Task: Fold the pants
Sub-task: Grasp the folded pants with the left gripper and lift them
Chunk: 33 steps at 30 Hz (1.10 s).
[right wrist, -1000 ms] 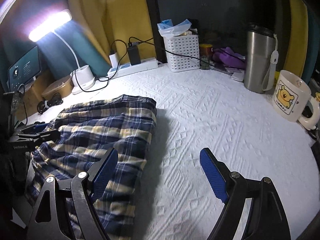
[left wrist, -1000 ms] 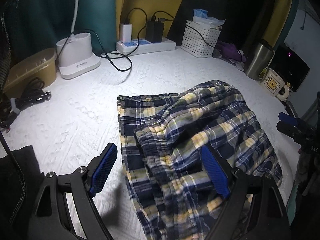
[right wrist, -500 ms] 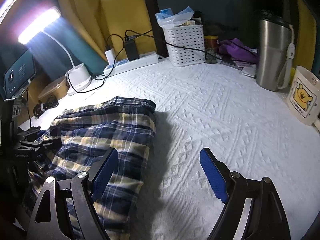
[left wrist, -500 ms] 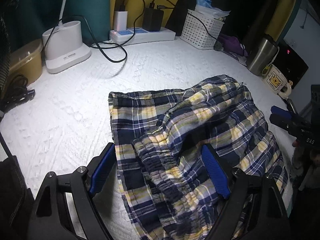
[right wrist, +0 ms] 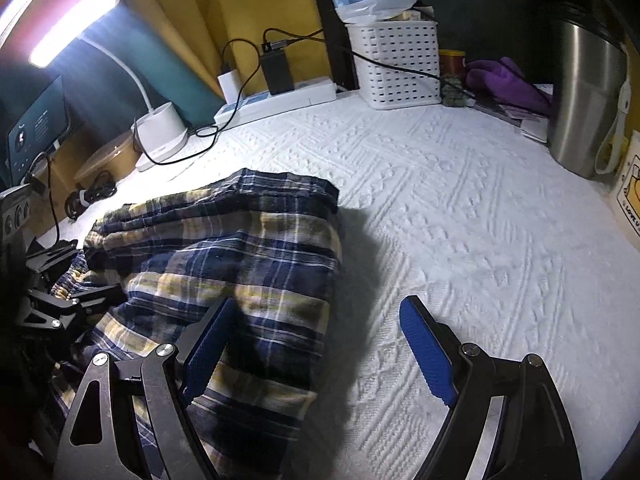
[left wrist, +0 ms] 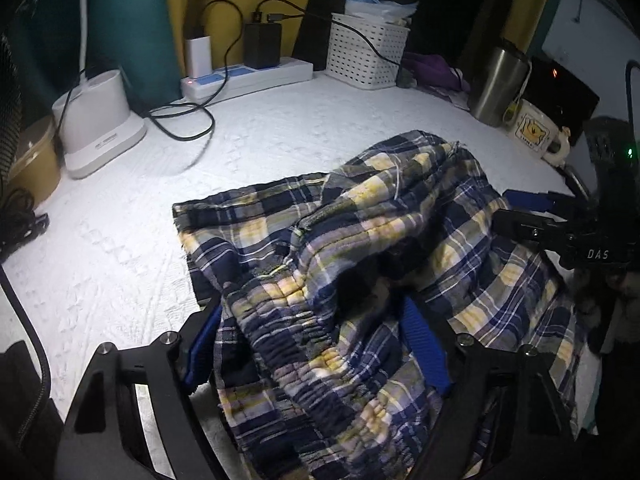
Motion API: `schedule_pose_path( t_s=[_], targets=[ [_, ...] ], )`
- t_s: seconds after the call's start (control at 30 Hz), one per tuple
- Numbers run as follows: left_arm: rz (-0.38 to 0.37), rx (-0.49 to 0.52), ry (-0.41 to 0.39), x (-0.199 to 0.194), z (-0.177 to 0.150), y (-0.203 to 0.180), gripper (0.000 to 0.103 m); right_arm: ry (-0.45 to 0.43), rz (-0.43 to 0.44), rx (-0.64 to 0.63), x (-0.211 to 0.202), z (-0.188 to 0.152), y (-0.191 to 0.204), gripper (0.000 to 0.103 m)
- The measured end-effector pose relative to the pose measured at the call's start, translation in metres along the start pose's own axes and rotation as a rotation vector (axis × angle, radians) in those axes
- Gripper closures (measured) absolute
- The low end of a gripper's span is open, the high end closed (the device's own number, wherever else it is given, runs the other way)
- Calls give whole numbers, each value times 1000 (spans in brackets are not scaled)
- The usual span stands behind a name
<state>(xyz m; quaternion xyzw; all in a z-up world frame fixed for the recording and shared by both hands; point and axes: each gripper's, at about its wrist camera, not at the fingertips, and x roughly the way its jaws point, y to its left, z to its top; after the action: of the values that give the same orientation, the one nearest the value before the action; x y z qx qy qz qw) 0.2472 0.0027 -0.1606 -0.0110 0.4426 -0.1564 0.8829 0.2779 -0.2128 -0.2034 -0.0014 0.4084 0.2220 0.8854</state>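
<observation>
Blue and yellow plaid pants (left wrist: 400,220) lie in a rumpled heap on the white textured cover (left wrist: 120,248). My left gripper (left wrist: 316,344) straddles the gathered elastic waistband (left wrist: 292,320); its jaws are closing, with cloth bunched between them and draped over the left pad. In the right wrist view my right gripper (right wrist: 318,340) stands open over the right edge of the pants (right wrist: 240,240). Its left finger is above the plaid and its right finger above the bare cover (right wrist: 480,220). Each gripper also shows in the other's view: the right gripper (left wrist: 560,224) and the left gripper (right wrist: 60,300).
Along the back stand a white lamp base (left wrist: 96,128), a power strip (left wrist: 248,76) with chargers and a loose black cable, and a white basket (left wrist: 366,54). A steel tumbler (right wrist: 588,96) and a bear mug (left wrist: 534,130) stand at the right.
My left gripper has moved forward and down onto the waistband, and cloth now fills the gap between its fingers. My right gripper has come closer to the pants' right edge.
</observation>
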Motion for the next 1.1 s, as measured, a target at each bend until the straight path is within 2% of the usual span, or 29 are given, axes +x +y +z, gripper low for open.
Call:
schedule_pose_path(
  t_s=[0.13, 0.23, 0.33, 0.4, 0.47, 0.73, 0.8, 0.97, 1.1],
  targets=[
    [-16, -2, -4, 0, 1, 1, 26, 5, 22, -27, 5, 2, 9, 18],
    [-18, 0, -14, -1, 1, -2, 41, 10, 25, -42, 9, 4, 16, 18],
    [-20, 13, -21, -1, 1, -8, 50, 14, 33, -59, 12, 6, 21, 18],
    [-27, 9, -25, -2, 0, -8, 51, 17, 29, -77, 14, 6, 27, 21],
    [-42, -2, -29, -3, 0, -5, 51, 16, 33, -88, 14, 6, 31, 29],
    [-33, 1, -18, 1, 2, -8, 51, 19, 15, -107, 18, 6, 42, 35],
    [-33, 3, -20, 0, 1, -8, 52, 17, 12, -111, 18, 6, 43, 40],
    [-22, 48, -48, -5, 0, -17, 63, 11, 19, -122, 17, 5, 49, 71],
    [-10, 65, -65, -10, -1, -20, 65, -5, 29, -100, 13, 3, 48, 81]
  ],
)
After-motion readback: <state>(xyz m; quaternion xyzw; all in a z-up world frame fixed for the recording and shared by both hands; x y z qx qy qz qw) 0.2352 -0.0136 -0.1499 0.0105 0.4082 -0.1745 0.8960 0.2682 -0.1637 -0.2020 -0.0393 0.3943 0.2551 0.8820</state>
